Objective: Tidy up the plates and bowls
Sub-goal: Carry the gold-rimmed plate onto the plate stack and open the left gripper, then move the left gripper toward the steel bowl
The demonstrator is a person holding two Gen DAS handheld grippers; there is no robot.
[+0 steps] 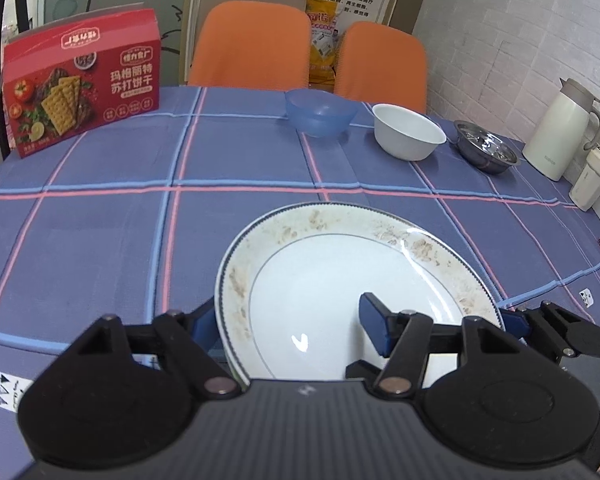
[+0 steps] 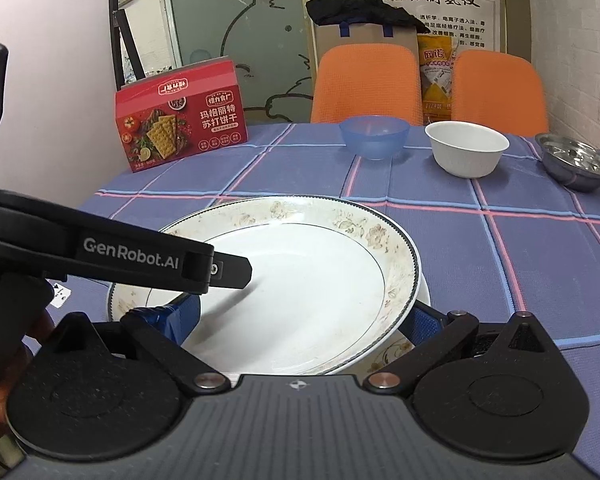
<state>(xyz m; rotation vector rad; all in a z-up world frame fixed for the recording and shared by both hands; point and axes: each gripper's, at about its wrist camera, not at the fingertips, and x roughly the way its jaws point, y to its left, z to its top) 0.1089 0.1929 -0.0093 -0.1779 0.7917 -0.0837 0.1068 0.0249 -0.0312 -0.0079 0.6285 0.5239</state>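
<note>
A white floral-rimmed plate (image 1: 340, 280) lies near the table's front edge; it also shows in the right wrist view (image 2: 308, 276), resting tilted on a second plate (image 2: 388, 354) beneath it. My left gripper (image 1: 292, 328) has one blue pad under the plate's left rim and one over its well, jaws apart. My right gripper (image 2: 300, 320) straddles the plate's near edge, one pad at each side. The left gripper's finger (image 2: 220, 270) reaches over the plate. A blue bowl (image 1: 321, 112), a white bowl (image 1: 407, 131) and a steel bowl (image 1: 486, 151) stand in a row at the far side.
A red cracker box (image 1: 80, 84) stands at the far left of the checked tablecloth (image 1: 100, 240). A cream jug (image 1: 562, 130) and a small cup (image 1: 590, 180) stand at the right by the wall. Two orange chairs (image 1: 252, 44) stand behind the table.
</note>
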